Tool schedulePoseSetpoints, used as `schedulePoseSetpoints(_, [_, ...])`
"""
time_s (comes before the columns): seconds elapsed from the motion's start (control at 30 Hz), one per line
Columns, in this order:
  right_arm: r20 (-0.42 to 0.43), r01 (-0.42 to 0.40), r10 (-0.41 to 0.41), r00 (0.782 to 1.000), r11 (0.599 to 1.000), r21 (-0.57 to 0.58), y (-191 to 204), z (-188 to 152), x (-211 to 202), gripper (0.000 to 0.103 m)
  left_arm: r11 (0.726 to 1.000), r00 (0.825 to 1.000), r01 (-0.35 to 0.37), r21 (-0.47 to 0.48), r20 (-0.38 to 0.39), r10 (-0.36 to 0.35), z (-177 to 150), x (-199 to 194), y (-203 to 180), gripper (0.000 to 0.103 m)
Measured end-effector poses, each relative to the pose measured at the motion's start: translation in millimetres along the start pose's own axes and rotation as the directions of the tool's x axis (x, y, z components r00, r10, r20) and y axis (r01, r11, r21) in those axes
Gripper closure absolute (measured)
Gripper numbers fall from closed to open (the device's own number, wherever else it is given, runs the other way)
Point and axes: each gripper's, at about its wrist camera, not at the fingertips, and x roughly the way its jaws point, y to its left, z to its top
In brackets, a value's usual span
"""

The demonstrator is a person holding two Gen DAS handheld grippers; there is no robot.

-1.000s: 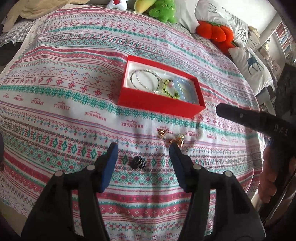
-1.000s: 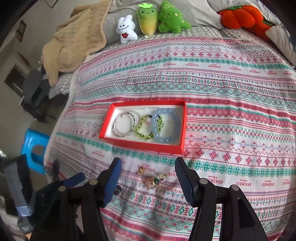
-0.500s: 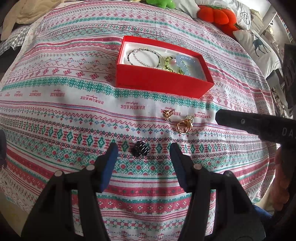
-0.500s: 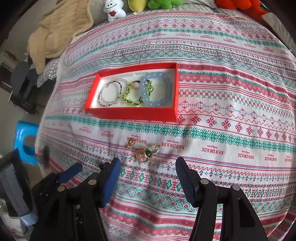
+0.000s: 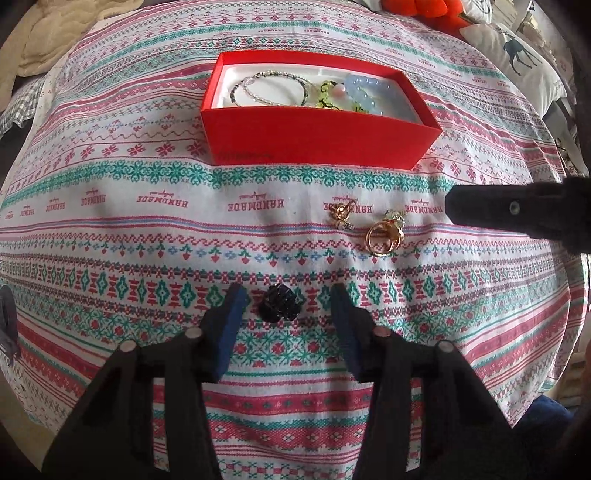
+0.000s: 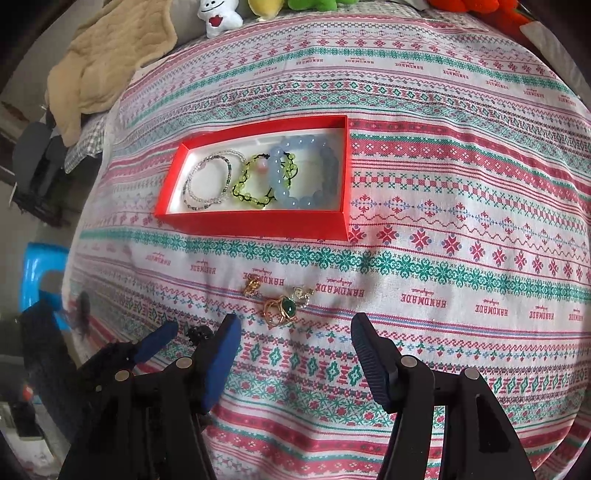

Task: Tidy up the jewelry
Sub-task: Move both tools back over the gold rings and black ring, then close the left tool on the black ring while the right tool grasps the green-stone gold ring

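Note:
A red box [image 5: 317, 133] [image 6: 258, 221] lies on the patterned bedspread and holds three bracelets: a thin beaded one [image 6: 208, 181], a green one [image 6: 258, 184] and a pale blue one [image 6: 306, 173]. Gold rings [image 5: 382, 234] [image 6: 282, 308] lie loose in front of the box. A small black piece [image 5: 279, 304] [image 6: 199, 334] lies between the fingers of my open left gripper [image 5: 284, 295], low over the cloth. My open right gripper [image 6: 295, 325] hovers just short of the rings; one of its fingers [image 5: 509, 212] shows in the left wrist view.
The bedspread [image 6: 443, 184] covers the whole bed. Plush toys [image 6: 218, 14] and a beige blanket [image 6: 107, 66] lie at the far end, pillows [image 5: 517, 55] at the far right. A blue stool [image 6: 40, 273] stands beside the bed.
Both grippers have moved down and forward toward the cloth. The black piece now sits between the left fingers, and the rings are closer to the right gripper. Both stayed open.

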Motion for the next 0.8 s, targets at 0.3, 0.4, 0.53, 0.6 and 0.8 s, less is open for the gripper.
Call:
schedulePoseSetpoints(0.3, [-0.007,-0.011,0.011,1.0,1.0,-0.019,0.4,-1.6,6.5,0.04,1.0,1.0,-0.001,-0.028,0.015,0.001,5.8,-2.2,4.5,0.08])
schedulePoseSetpoints(0.4, [-0.027,-0.025,0.024,0.999,0.999,-0.038,2.5,-3.4,16.5,0.04,0.998,1.0,0.018,-0.063,0.026,-0.016,7.9,-10.3,13.3,0.08])
schedulePoseSetpoints(0.53, [-0.058,-0.03,0.026,0.998,0.997,-0.065,8.8,-4.8,31.9,0.049,0.992,0.999,0.033,-0.119,0.037,-0.029,10.3,-17.0,27.7,0.08])
schedulePoseSetpoints(0.6, [-0.072,-0.053,0.048,0.996,0.997,-0.058,11.1,-5.0,37.5,0.055,0.989,0.999,0.041,-0.139,0.039,-0.036,11.1,-18.9,33.9,0.08])
schedulePoseSetpoints(0.8, [-0.084,-0.04,0.036,0.996,0.998,-0.054,17.2,-4.4,49.9,0.061,0.986,0.998,0.049,-0.158,0.044,-0.043,10.2,-21.1,39.3,0.08])
